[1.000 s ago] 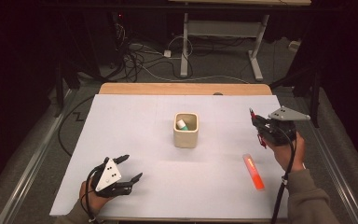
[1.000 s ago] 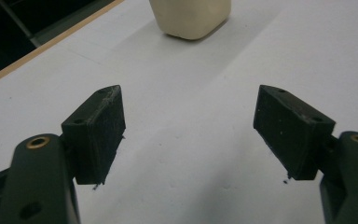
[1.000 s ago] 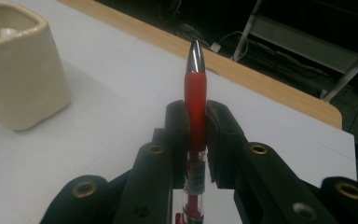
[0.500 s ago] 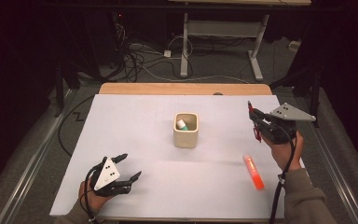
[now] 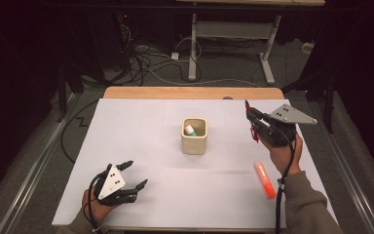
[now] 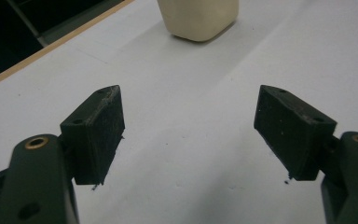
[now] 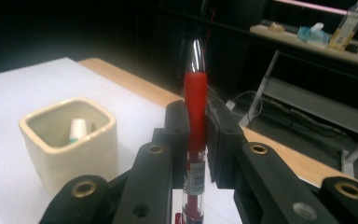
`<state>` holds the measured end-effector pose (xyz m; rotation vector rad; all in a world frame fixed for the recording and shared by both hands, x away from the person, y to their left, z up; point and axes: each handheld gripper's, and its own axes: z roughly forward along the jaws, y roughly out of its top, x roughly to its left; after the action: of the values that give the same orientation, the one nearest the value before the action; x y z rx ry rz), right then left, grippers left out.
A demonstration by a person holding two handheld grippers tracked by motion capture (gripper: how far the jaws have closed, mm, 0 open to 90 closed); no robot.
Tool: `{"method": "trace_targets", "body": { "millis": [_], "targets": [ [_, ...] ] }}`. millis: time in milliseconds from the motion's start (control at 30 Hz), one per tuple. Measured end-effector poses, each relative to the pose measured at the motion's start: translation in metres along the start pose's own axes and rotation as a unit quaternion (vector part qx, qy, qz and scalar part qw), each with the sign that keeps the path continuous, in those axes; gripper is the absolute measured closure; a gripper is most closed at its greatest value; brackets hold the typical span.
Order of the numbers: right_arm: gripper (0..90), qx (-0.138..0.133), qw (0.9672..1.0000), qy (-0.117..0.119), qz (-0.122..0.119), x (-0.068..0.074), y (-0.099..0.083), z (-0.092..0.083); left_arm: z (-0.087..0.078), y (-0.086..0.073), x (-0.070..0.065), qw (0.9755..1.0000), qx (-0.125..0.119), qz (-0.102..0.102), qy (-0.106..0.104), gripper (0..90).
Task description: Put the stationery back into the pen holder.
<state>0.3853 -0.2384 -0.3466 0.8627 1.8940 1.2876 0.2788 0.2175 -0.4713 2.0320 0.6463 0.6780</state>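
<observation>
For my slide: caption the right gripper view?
Right gripper clamps a red pen upright beside the cream cup.

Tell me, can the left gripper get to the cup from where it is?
Probably yes. The left gripper is open with nothing between its jaws, and bare white table lies between it and the cup. The right gripper, shut on a red pen, stays off to the side.
</observation>
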Motion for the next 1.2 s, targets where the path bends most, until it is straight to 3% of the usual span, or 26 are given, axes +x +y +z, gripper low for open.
{"method": "trace_targets", "body": {
  "millis": [733,1033,1200],
  "targets": [
    [80.1,-0.051,0.9975,0.047,0.012,0.047,0.027,0.042,0.0,-0.001,0.001,1.0,0.001,-0.007,0.0,17.2],
    [80.2,-0.079,0.9944,0.063,0.03,0.058,0.037,0.053,-0.001,-0.002,0.002,1.0,-0.001,-0.008,-0.002,17.5],
    [80.2,-0.081,0.9937,0.071,0.031,0.065,0.04,0.063,-0.001,-0.002,0.002,1.0,-0.001,-0.008,-0.005,17.5]
  ]
}}
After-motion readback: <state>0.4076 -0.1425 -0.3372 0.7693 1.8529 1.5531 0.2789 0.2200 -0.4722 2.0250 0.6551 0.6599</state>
